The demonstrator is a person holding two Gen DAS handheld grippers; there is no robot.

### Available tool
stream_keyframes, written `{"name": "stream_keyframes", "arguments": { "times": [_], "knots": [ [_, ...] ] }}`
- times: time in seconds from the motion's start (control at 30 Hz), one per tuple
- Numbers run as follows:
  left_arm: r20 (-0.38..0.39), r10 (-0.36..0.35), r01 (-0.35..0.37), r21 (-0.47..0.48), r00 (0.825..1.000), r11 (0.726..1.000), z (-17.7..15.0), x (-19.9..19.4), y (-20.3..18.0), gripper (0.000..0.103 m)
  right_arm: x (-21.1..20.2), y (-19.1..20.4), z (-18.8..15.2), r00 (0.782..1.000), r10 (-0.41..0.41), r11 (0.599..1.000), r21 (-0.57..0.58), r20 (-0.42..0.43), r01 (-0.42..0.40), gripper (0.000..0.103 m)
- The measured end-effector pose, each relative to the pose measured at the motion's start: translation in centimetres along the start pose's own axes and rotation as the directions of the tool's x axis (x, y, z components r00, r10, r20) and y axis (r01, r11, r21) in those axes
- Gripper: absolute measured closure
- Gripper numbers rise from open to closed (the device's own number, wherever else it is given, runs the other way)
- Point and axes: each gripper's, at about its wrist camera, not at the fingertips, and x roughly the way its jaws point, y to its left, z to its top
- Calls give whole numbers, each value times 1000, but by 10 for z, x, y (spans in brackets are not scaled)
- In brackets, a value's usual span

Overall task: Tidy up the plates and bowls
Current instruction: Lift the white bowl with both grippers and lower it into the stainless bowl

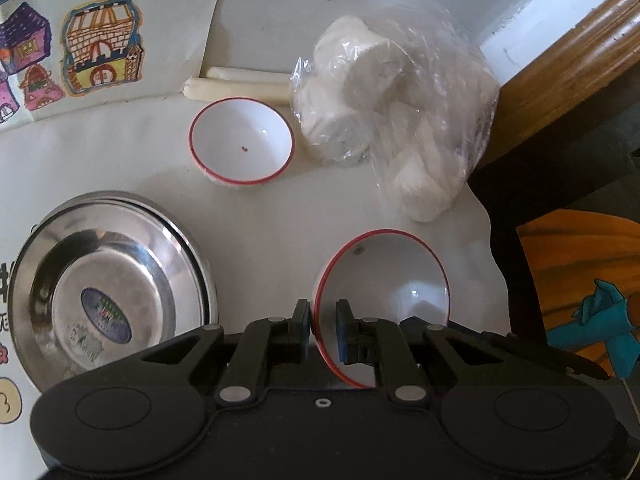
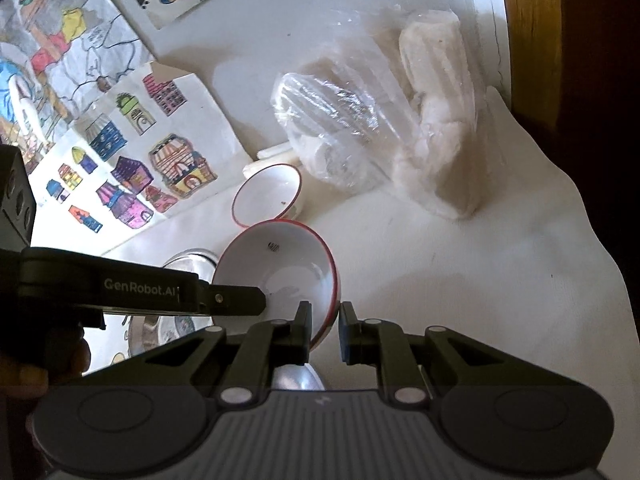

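A: Left gripper (image 1: 323, 330) nipped shut on the rim of a red-rimmed white bowl (image 1: 384, 288), one pad inside, one outside, the bowl tilted above the white tabletop (image 1: 260, 232).

B: And the right gripper (image 2: 325, 330)?

A: Clamped on the same bowl's opposite rim, jaws nearly closed.

B: The other dishes?

A: A second red-rimmed bowl (image 1: 242, 146) stands upright beside a clear bag of white rolls (image 1: 392, 120); a steel plate (image 1: 108, 280) lies nearer, to the left, near children's drawings (image 1: 100, 48)

Soft daylight — glare on the steel plate (image 1: 112, 284), fisheye-bent, dark corners.
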Motion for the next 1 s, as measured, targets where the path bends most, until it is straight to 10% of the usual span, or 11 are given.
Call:
{"name": "stream_keyframes", "arguments": {
  "times": [1.0],
  "knots": [
    [-155,53,-55,-6,987,998,-61,0,24,89,3,17,-48,981,48,997,-47,-186,-58,87]
  ]
}}
